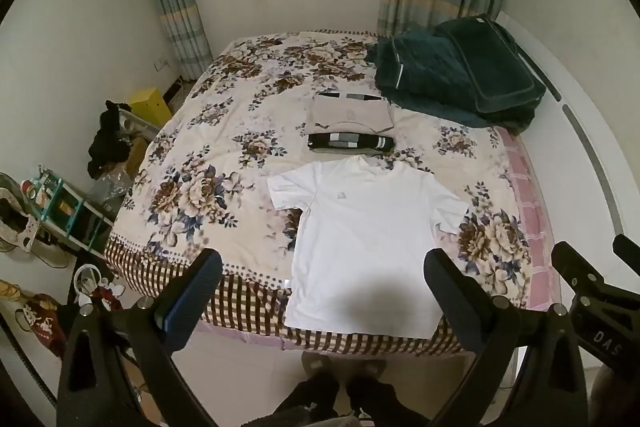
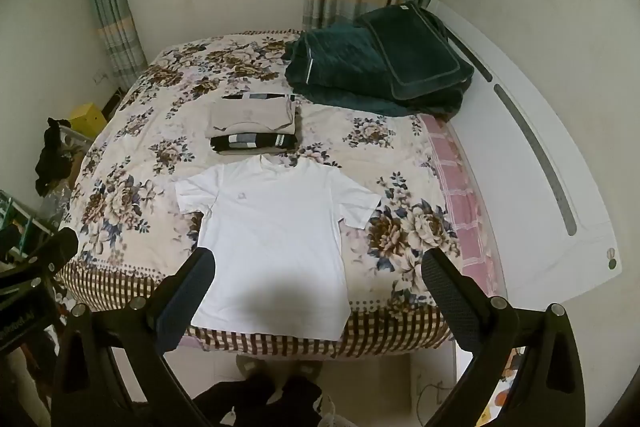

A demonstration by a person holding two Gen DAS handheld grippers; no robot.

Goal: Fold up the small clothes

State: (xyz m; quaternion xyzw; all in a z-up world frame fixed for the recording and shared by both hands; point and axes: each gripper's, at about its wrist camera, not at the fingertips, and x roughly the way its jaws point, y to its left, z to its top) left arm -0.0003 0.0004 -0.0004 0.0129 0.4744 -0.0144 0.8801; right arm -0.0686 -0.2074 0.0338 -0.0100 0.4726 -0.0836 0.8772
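The left gripper (image 1: pixel 322 275) hung above the foot of the bed (image 1: pixel 192 155) with its jaws spread wide and released, grasping nothing; the right gripper (image 2: pixel 318 273) hung beside it in the same way, jaws apart and empty. Between and just beyond the left jaws lay the white T-shirt (image 1: pixel 364 239), spread flat on the flowered bedspread with both short sleeves out to the sides, its collar pointing away from the jaws and its hem reaching the checked border at the near edge of the bed. In the right wrist view the same white T-shirt (image 2: pixel 276 235) sat between the jaws but nearer the left-hand one, whose tip overlapped the shirt's lower side edge in the picture; whether it touched the cloth cannot be told. Farther ahead of the jaws, just past the collar, a folded black-and-grey garment (image 1: pixel 350 142) lay across the bed, and a folded beige garment (image 1: pixel 352 113) rested right behind it. Beyond those and off to the right of the jaws, dark green bedding (image 1: pixel 456 79) was heaped near the headboard side. A dark shadow fell on the shirt's lower part, close to the jaws. The right gripper's body showed at the right margin of the left wrist view.
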